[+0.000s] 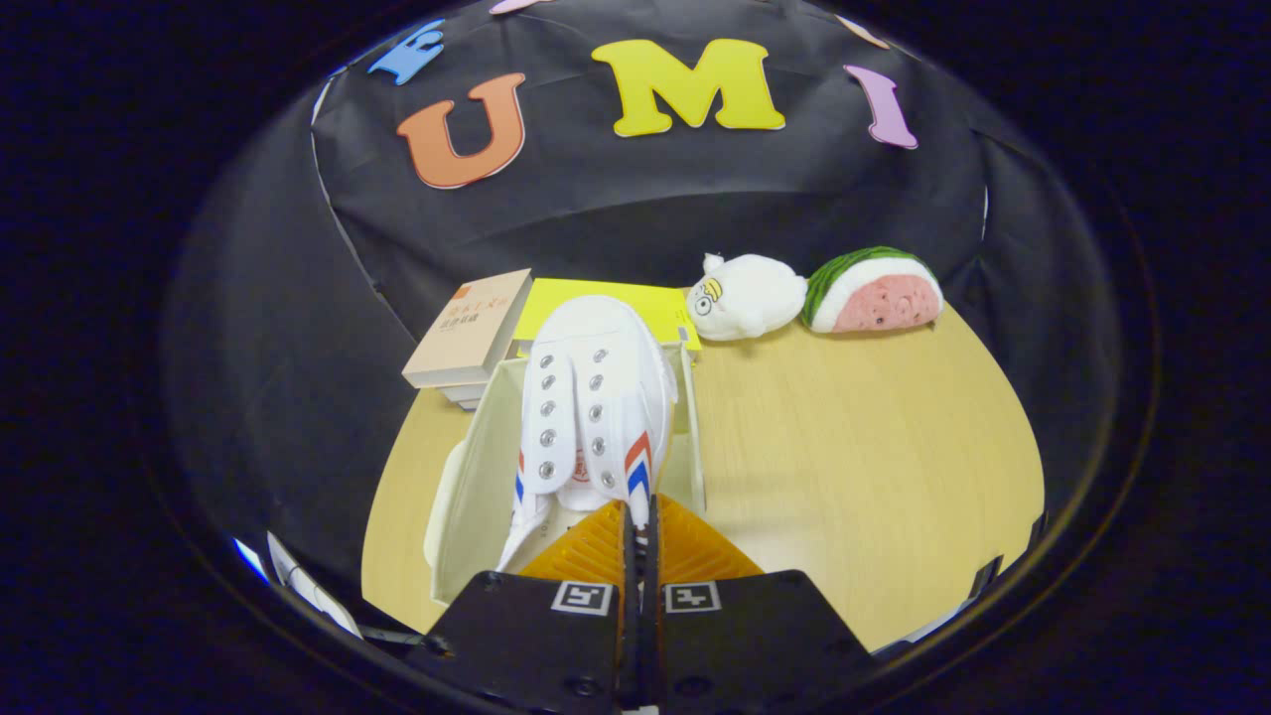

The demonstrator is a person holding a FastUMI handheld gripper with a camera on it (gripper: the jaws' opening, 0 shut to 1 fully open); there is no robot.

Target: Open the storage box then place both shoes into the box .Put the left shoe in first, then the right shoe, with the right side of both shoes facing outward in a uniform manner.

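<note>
A white canvas shoe [596,387] with red and blue side stripes and metal eyelets hangs toe-away just ahead of my fingers. My gripper [640,531] is shut on the rim of its heel opening, the fingers nearly touching. The shoe sits over the open white storage box [475,467], between its left and right walls [692,437]. Its sole is hidden, so I cannot tell whether it rests on the box floor. A white strip [516,546] shows low at the shoe's left; whether it belongs to a second shoe is unclear.
Beyond the box lie a tan book [467,333] on a small stack and a yellow sheet [606,295]. A white plush toy [745,296] and a watermelon-slice plush [879,290] sit at the back right. The wooden table [854,457] stretches right of the box.
</note>
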